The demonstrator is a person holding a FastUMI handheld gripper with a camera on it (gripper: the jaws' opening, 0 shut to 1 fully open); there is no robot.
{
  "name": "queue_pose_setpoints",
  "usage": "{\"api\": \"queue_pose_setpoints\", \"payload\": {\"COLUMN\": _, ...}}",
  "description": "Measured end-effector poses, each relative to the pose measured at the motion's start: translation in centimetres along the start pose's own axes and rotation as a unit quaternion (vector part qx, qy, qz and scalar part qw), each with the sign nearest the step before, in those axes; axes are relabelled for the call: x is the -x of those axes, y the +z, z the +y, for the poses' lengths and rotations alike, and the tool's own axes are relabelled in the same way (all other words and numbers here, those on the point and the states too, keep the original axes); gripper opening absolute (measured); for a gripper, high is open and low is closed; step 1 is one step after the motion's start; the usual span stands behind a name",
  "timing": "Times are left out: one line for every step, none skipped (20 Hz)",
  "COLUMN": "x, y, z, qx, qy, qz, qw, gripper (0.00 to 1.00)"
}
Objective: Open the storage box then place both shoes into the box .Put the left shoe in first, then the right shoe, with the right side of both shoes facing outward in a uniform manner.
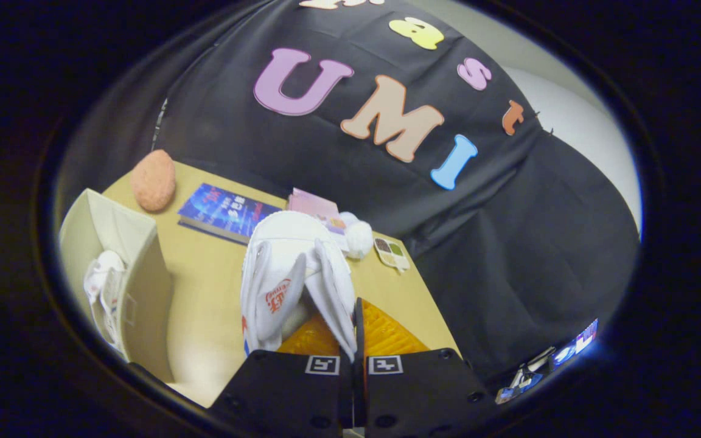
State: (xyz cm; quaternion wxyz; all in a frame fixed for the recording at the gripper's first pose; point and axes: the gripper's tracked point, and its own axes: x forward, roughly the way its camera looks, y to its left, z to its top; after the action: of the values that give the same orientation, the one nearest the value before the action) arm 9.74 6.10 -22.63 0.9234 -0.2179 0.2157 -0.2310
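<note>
At the bottom centre of the frame the gripper (353, 340) has its two fingers drawn almost together, pinching the side wall of a white fabric sneaker with red printed lettering on its tongue (292, 283). The shoe hangs just ahead of the fingers, its opening turned toward them, above the pale yellow wooden tabletop (204, 292).

To the lower left stands the open cream-coloured storage box (143, 286), tilted in this view, and inside it lies a second white sneaker (104, 283) against the box's inner wall.

Further back on the table, beyond the held shoe, lies a small flat card with brown and green patches (392, 253), a white fluffy ball (358, 237) and a pink booklet (314, 205). Toward the upper left rest a blue glossy book (226, 212) and a rough pinkish-orange oval lump (153, 180).

Behind everything hangs the booth's black cloth wall (509, 243), with a pale room wall (575, 134) showing at the upper right.
</note>
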Motion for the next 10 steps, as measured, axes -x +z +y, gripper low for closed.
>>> {"api": "queue_pose_setpoints", "payload": {"x": 1.1, "y": 1.3, "z": 1.4, "qx": -0.004, "qy": 0.009, "qz": -0.008, "qw": 1.000, "gripper": 0.03}}
{"api": "queue_pose_setpoints", "payload": {"x": 2.6, "y": 2.5, "z": 2.7, "qx": -0.009, "qy": 0.021, "qz": -0.014, "qw": 1.000, "gripper": 0.03}}
{"api": "queue_pose_setpoints", "payload": {"x": 3.8, "y": 3.5, "z": 4.3, "qx": -0.015, "qy": 0.033, "qz": -0.020, "qw": 0.999, "gripper": 0.03}}
{"api": "queue_pose_setpoints", "payload": {"x": 4.5, "y": 4.1, "z": 5.9, "qx": -0.020, "qy": 0.046, "qz": -0.023, "qw": 0.998, "gripper": 0.03}}
{"api": "queue_pose_setpoints", "payload": {"x": 5.2, "y": 4.7, "z": 7.6, "qx": -0.025, "qy": 0.061, "qz": -0.024, "qw": 0.998, "gripper": 0.03}}
{"api": "queue_pose_setpoints", "payload": {"x": 5.9, "y": 5.0, "z": 9.3, "qx": -0.034, "qy": 0.076, "qz": -0.025, "qw": 0.996, "gripper": 0.03}}
{"api": "queue_pose_setpoints", "payload": {"x": 6.6, "y": 5.4, "z": 11.0, "qx": -0.044, "qy": 0.091, "qz": -0.025, "qw": 0.995, "gripper": 0.03}}
{"api": "queue_pose_setpoints", "payload": {"x": 7.2, "y": 5.8, "z": 12.7, "qx": -0.054, "qy": 0.109, "qz": -0.024, "qw": 0.992, "gripper": 0.03}}
{"api": "queue_pose_setpoints", "payload": {"x": 7.8, "y": 5.9, "z": 14.3, "qx": -0.064, "qy": 0.126, "qz": -0.019, "qw": 0.990, "gripper": 0.03}}
{"api": "queue_pose_setpoints", "payload": {"x": 8.2, "y": 5.7, "z": 15.9, "qx": -0.072, "qy": 0.141, "qz": -0.014, "qw": 0.987, "gripper": 0.03}}
